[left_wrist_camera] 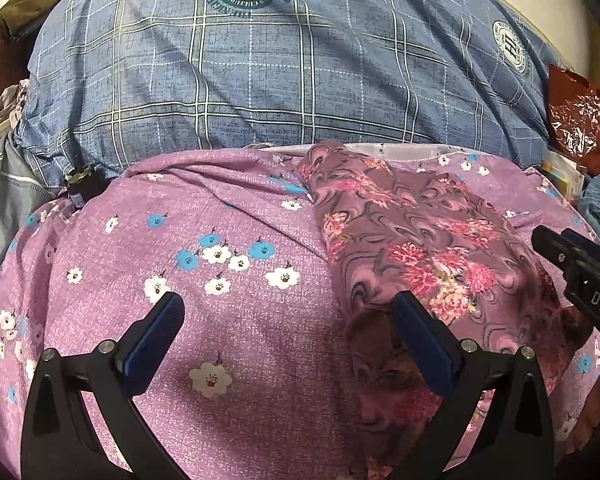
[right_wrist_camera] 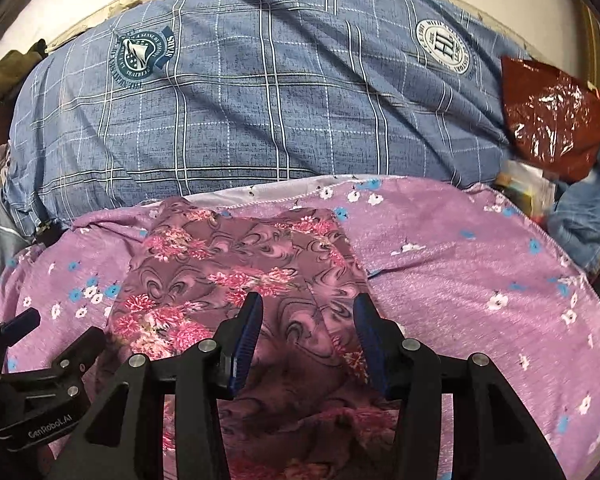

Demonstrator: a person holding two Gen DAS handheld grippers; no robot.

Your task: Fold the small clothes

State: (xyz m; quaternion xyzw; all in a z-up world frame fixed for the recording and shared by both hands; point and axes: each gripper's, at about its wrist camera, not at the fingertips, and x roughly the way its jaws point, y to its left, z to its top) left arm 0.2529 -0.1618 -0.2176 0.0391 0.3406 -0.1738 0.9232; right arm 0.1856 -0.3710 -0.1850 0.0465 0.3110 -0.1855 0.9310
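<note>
A small mauve garment with pink flowers and dark swirls (left_wrist_camera: pixel 420 248) lies on a purple flowered sheet (left_wrist_camera: pixel 220 216). In the right wrist view the garment (right_wrist_camera: pixel 236 264) lies spread straight ahead. My left gripper (left_wrist_camera: pixel 288 312) is open and empty, hovering over the sheet at the garment's left edge; its right finger overlaps the cloth. My right gripper (right_wrist_camera: pixel 306 312) is open and empty just above the garment's near part. The right gripper also shows at the right edge of the left wrist view (left_wrist_camera: pixel 572 260). The left gripper shows at the lower left of the right wrist view (right_wrist_camera: pixel 24 344).
A big blue plaid quilt (right_wrist_camera: pixel 260 92) with round badges is heaped behind the sheet. A shiny red plastic bag (right_wrist_camera: pixel 552 120) and blue denim (right_wrist_camera: pixel 580 216) lie at the far right. Dark clothes (left_wrist_camera: pixel 28 4) sit at the far left.
</note>
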